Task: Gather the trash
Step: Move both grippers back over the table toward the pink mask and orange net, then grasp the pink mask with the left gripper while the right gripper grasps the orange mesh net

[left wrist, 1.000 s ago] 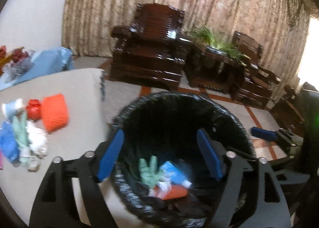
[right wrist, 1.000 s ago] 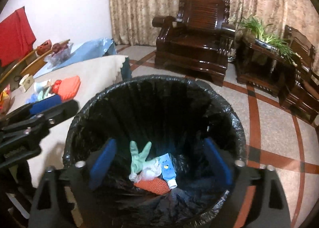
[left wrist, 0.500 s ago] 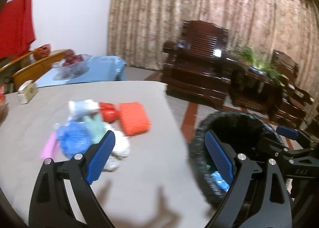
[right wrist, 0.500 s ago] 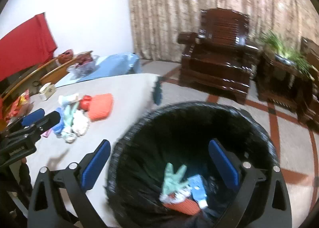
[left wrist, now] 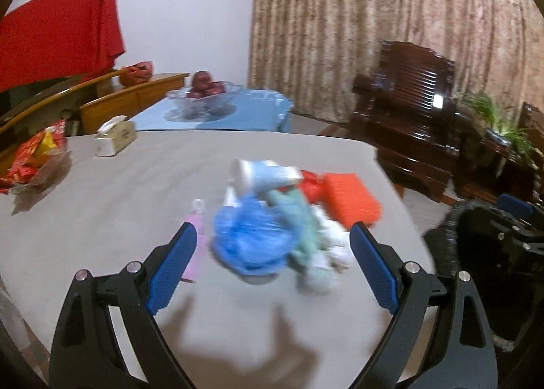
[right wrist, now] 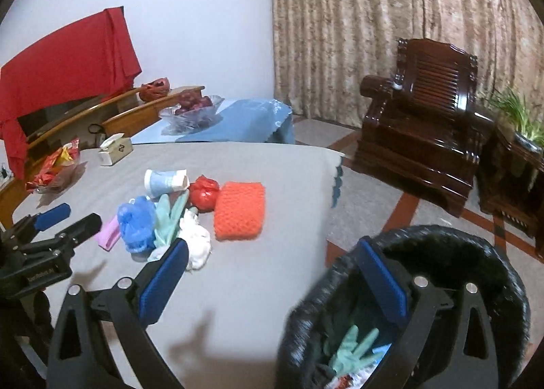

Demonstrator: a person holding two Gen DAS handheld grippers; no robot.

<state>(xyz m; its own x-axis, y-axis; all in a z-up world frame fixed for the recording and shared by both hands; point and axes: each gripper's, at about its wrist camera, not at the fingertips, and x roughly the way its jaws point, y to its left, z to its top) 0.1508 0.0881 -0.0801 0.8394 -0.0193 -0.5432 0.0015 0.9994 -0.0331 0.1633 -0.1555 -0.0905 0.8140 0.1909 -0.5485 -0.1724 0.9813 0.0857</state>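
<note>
Both claws have swung from over the bin (right wrist: 425,287) to the table (left wrist: 136,185), the left claw (left wrist: 272,259) spread wide and empty, its jaws just widened, before the trash pile (left wrist: 272,219) at twelve o'clock, the right claw (right wrist: 272,280) likewise wide and empty.

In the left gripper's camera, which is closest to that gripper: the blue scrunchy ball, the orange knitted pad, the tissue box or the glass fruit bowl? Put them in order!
1. Blue mesh bath ball: right between the open left gripper's fingers.
2. Orange knitted pad: behind it, to the right.
3. White tissue box: far left of the table.
4. Glass fruit bowl: farthest, on the blue-covered table behind.
</note>
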